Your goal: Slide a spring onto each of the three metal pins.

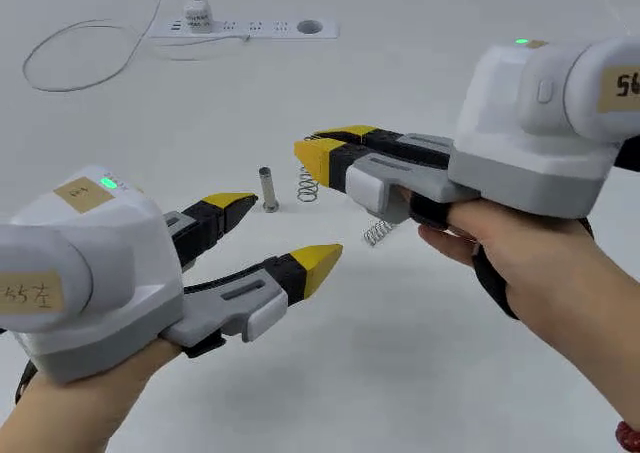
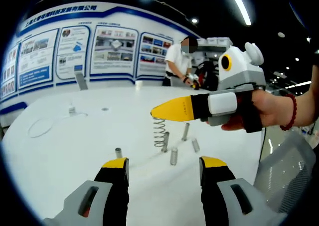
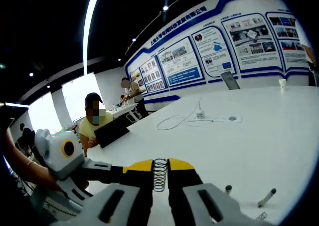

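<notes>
My right gripper (image 1: 312,149) comes in from the right, shut on a wire spring (image 1: 307,185) that hangs below its yellow tips. In the right gripper view the spring (image 3: 159,175) stands pinched between the jaws of that gripper (image 3: 159,164). A metal pin (image 1: 268,190) stands upright on the white table, just left of the hanging spring. My left gripper (image 1: 278,231) is open and holds nothing, low and to the left of the pin. In the left gripper view, several pins, such as one (image 2: 174,156), stand beyond the open left gripper (image 2: 165,164), under the hanging spring (image 2: 159,132). Another spring (image 1: 378,232) lies loose.
A white power strip (image 1: 245,28) with a looping cable (image 1: 75,58) lies at the table's far edge. A pin (image 3: 266,197) lies on its side near an upright one (image 3: 228,189). People stand at tables in the background (image 2: 179,61).
</notes>
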Motion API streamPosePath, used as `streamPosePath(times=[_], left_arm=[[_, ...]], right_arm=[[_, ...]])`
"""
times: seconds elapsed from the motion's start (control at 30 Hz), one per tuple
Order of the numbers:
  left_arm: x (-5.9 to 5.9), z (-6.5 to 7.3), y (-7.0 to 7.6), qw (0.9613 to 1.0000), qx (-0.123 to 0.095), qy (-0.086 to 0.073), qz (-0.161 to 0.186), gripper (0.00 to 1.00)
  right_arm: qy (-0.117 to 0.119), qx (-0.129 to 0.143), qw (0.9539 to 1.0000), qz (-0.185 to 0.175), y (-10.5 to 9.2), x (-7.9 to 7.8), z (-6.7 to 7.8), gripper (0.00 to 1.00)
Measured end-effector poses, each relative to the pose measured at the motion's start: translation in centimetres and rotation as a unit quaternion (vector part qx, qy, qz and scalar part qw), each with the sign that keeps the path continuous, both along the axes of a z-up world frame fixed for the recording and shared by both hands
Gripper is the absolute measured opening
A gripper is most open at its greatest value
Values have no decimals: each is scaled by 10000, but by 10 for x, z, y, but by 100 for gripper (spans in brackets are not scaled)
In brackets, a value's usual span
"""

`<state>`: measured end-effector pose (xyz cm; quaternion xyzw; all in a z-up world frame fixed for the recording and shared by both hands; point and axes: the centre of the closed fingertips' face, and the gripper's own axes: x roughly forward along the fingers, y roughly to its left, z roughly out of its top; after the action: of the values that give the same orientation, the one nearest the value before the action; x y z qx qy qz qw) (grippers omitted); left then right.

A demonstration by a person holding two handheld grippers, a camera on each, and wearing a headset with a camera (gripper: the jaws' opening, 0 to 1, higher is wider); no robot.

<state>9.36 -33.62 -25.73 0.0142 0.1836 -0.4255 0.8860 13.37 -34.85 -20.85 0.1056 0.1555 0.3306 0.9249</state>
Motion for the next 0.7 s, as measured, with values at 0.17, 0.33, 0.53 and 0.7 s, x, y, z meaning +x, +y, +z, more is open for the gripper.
streamPosePath(times=[0.17, 0.33, 0.53, 0.7], left_arm=[[3, -4, 3, 9999, 123, -81, 35, 66], [5, -2, 3, 9997, 106, -218, 21, 71], [7, -6, 5, 9996, 187, -227, 32, 78], [8, -10, 7, 9994, 254, -209, 44, 85]], right_arm=[[-82, -84, 9999, 22, 2, 12, -1, 11], [-59, -67, 10000, 22, 6, 24, -8, 11], [-73, -117, 9999, 31, 11, 42, -17, 11], [-94, -154, 9998, 42, 16, 53, -22, 11]])
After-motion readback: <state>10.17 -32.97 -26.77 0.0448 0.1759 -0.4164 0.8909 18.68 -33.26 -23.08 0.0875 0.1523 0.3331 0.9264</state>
